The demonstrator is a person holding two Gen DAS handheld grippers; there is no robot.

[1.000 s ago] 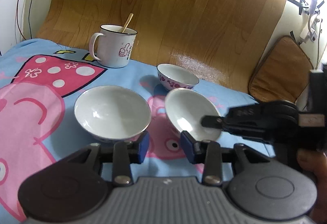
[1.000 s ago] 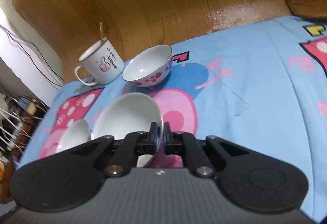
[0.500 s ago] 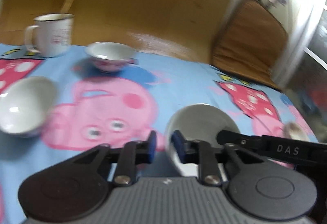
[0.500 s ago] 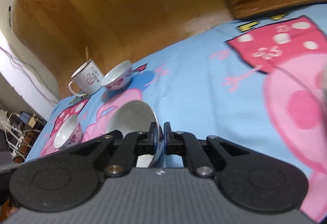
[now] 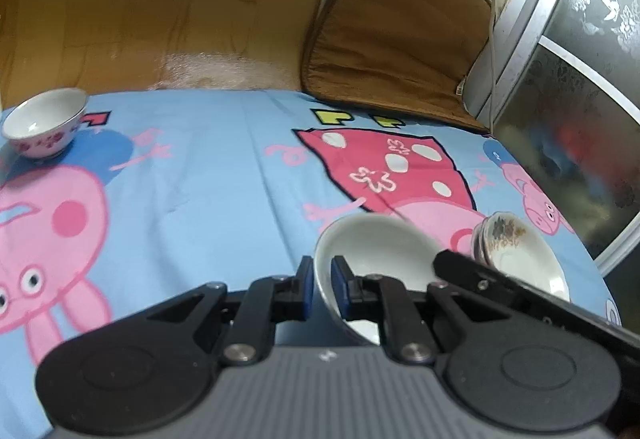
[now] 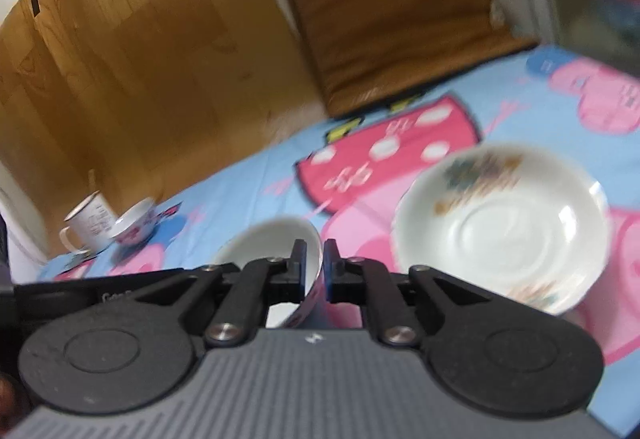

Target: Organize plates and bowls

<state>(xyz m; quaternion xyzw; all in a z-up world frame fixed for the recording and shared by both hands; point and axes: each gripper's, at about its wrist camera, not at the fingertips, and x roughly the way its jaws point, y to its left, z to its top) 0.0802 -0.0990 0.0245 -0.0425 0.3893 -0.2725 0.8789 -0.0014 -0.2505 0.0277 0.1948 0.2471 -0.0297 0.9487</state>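
Note:
My left gripper is shut on the left rim of a plain white bowl, which hangs tilted just above the cloth. A finger of my right gripper reaches in to the bowl's right side. In the right wrist view my right gripper has the same bowl's rim between its pads while its jaws are opening. A white flowered plate lies just right of the bowl, and it shows as a small stack in the left wrist view.
A small pink-flowered bowl and a white mug with a stick in it stand far left on the blue cartoon cloth. A brown cushion leans at the back. A glass-panelled door borders the right edge.
The left gripper went from open to shut on the bowl's rim. Both grippers carried the bowl to the right, away from the mug and other bowls, up to the flowered plate.

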